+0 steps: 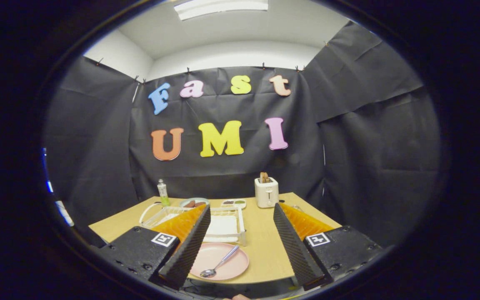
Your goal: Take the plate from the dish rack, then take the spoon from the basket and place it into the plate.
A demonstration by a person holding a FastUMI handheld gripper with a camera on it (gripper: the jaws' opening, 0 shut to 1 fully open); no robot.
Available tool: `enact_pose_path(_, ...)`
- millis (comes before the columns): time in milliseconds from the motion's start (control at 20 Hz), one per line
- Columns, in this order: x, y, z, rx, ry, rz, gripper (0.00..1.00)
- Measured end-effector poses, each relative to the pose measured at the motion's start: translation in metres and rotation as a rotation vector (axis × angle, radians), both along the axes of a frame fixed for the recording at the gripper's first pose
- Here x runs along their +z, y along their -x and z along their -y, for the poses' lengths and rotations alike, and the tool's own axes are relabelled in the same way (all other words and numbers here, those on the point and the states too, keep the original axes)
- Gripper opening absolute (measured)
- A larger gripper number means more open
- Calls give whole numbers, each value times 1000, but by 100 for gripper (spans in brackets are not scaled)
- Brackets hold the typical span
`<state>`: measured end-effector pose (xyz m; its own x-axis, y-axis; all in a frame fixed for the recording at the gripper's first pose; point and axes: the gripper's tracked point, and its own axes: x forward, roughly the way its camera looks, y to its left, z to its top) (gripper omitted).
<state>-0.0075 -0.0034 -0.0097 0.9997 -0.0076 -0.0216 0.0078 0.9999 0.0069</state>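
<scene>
The gripper (pixel 240 241) hangs above the near edge of the wooden table (pixel 265 246), its two black ribbed fingers (pixel 190 246) spread wide and gripping nothing. Low in the frame, just left of centre, the pink plate (pixel 231 262) lies flat on the table between the fingers, closer to the left one, whose tip covers part of the plate's left rim. The spoon (pixel 220 263) already lies in the plate: its bowl sits at the lower left, toward the near rim, and its handle runs up and to the right toward the far rim, so its long axis slants across the gap between the fingers rather than lining up with them. Judging from this, both parts of the task look done, and what remains is only to draw the gripper back clear without catching the plate's rim on the left finger. Just beyond the plate, in the middle of the frame, stands the white wire dish rack (pixel 227 225), with a pale flat tray showing inside it and no plate that I can make out; the left finger hides its left part. Further back, a small bottle (pixel 163 192) stands at the left, a dish (pixel 194 203) with dark brown pieces and a small white tray (pixel 233 203) sit behind the rack, and a white toaster (pixel 266 191) with bread in its slot stands right of centre.
</scene>
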Motion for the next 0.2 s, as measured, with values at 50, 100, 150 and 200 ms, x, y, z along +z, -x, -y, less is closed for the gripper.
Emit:
enact_pose_path(50,0,0,1,-3,1,-4,98)
enact_pose_path(100,0,0,1,-3,0,-7,98)
enact_pose_path(150,0,0,1,-2,0,-8,98)
enact_pose_path(200,1,0,2,-5,-1,-7,98)
